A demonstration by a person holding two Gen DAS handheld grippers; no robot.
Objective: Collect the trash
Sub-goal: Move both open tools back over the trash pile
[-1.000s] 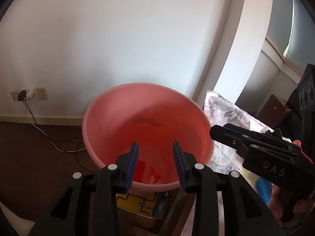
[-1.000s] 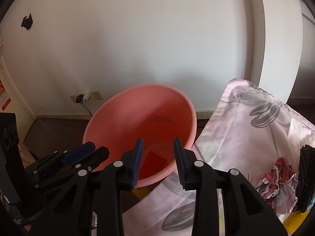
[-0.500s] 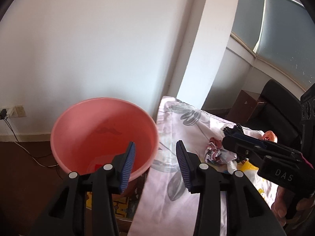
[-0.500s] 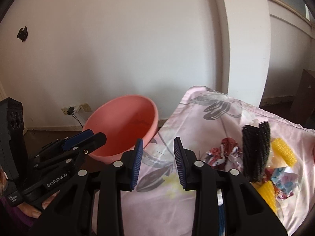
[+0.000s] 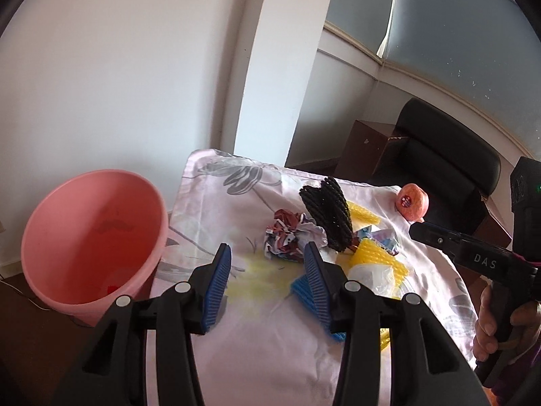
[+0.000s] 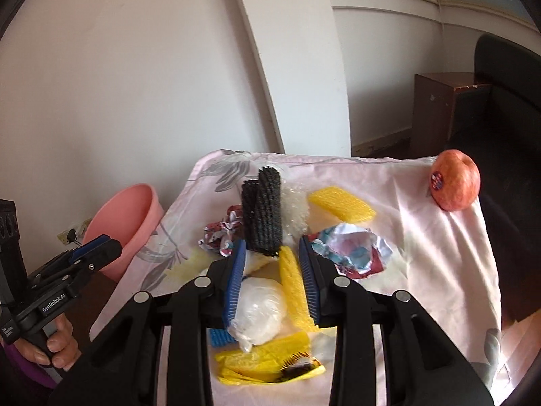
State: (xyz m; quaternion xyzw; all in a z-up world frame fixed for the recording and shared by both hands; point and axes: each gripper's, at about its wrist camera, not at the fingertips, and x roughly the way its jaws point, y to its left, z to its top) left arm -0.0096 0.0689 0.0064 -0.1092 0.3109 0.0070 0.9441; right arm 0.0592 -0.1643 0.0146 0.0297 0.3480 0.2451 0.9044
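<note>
A pile of trash lies on the floral cloth of a table: a crumpled red-white wrapper, an upright black foam net, yellow foam nets, a blue foam net, a white plastic bag and a crumpled foil wrapper. A pink bucket stands off the table's left edge. My left gripper hangs open above the cloth in front of the red-white wrapper, with nothing in it. Over the pile my right gripper is open, the white bag and a yellow net below its jaws.
A reddish round fruit with a sticker sits at the cloth's far right corner. A flattened yellow wrapper lies near the front. Behind the table stand a black chair and a brown cabinet. White wall at the back.
Both grippers swung right, away from over the pink bucket to above the table and its trash pile. The left jaws widened. The right jaws kept their gap.
</note>
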